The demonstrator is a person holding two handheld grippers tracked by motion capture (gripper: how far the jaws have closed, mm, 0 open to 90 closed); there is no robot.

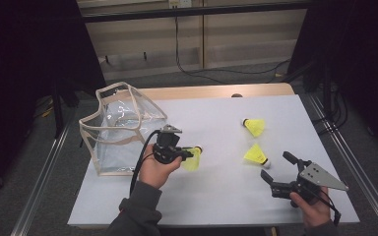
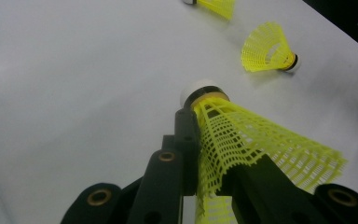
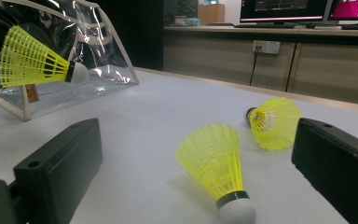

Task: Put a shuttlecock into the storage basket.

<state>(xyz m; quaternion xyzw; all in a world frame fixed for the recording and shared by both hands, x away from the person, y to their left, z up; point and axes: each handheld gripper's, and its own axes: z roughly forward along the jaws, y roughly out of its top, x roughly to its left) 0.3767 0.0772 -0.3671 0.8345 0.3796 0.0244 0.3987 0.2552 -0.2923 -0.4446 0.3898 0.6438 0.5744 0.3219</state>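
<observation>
So the left gripper (image 1: 186,155) is clamped on a yellow shuttlecock's (image 1: 192,159) skirt, just beside the clear bag (image 1: 120,129) at the table's (image 1: 216,196) left edge. Next up, probably: carry it over the bag's opening. Right gripper (image 1: 277,172) sits open, empty.

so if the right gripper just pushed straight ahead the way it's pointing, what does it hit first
Probably the nearer shuttlecock, lying on the table between the open jaws of the right gripper; the second shuttlecock lies beyond it, though depth is hard to judge.
</observation>
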